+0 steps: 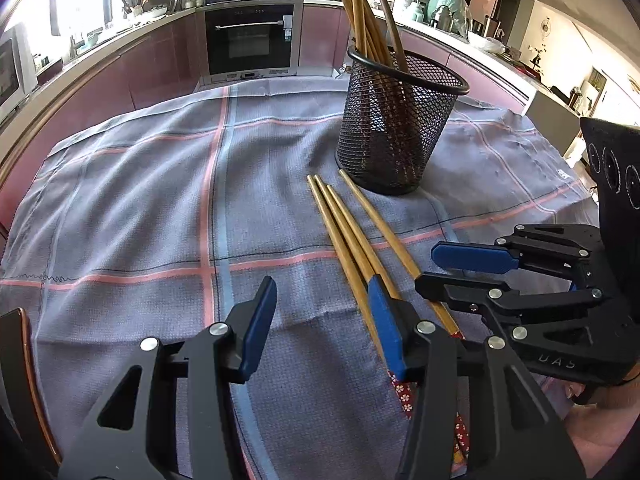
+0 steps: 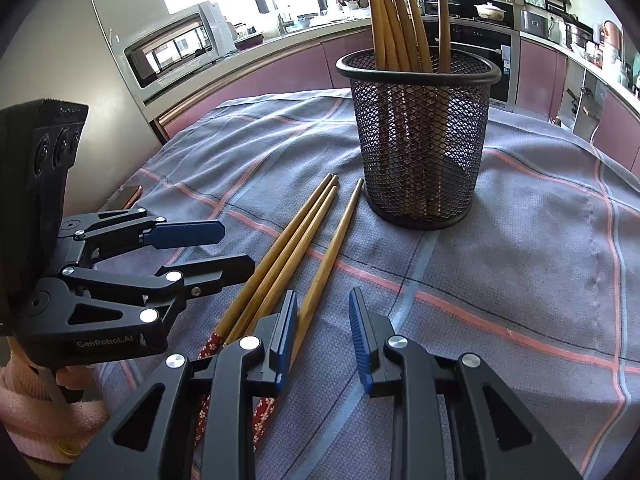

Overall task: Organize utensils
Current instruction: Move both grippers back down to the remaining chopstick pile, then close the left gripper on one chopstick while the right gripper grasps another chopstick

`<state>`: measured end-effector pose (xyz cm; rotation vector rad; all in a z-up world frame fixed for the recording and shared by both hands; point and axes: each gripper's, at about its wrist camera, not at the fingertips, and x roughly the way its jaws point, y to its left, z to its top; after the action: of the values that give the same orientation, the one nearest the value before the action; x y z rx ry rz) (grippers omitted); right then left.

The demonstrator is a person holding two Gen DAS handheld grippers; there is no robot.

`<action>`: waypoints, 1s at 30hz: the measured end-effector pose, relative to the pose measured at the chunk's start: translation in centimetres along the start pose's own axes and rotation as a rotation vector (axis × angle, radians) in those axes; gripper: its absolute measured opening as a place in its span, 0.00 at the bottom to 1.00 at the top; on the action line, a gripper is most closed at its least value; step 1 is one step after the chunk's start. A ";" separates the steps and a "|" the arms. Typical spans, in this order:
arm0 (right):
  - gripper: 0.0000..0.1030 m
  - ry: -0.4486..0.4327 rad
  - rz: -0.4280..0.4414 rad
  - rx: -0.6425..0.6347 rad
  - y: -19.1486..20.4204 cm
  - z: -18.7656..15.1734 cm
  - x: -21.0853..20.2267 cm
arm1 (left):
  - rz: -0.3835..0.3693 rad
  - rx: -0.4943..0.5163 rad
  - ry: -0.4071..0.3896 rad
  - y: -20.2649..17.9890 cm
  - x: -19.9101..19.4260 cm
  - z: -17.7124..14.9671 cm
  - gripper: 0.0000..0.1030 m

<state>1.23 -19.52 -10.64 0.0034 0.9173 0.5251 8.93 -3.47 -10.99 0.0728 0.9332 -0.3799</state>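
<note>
Several loose bamboo chopsticks (image 1: 352,240) (image 2: 292,248) with red flowered handles lie on the checked cloth, tips toward a black mesh holder (image 1: 396,120) (image 2: 420,136). The holder stands upright with several chopsticks in it. My left gripper (image 1: 324,320) is open and empty, its right finger over the loose chopsticks; it also shows in the right wrist view (image 2: 228,248). My right gripper (image 2: 324,336) is open and empty, its left finger beside the rightmost chopstick; it also shows in the left wrist view (image 1: 428,268).
The grey-blue cloth (image 1: 140,208) (image 2: 540,260) with pink lines covers the table. A phone-like object (image 1: 20,380) (image 2: 128,196) lies at the table's left edge. Kitchen counters, an oven (image 1: 252,36) and a microwave (image 2: 176,44) stand beyond.
</note>
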 end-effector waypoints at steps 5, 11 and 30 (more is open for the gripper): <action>0.24 0.000 0.001 0.001 0.0 0.0 0.0 | -0.001 0.019 0.015 -0.4 0.9 0.2 0.46; 0.24 -0.001 0.000 0.000 0.0 0.3 0.1 | -0.019 -0.006 0.031 0.6 0.9 0.3 0.36; 0.07 -0.002 -0.059 -0.032 0.5 1.7 1.7 | 0.028 -0.033 0.047 0.3 2.3 1.9 0.11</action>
<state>3.09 -17.99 -10.78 -0.0516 0.9043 0.4845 11.69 -4.28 -11.71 0.0651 0.9832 -0.3382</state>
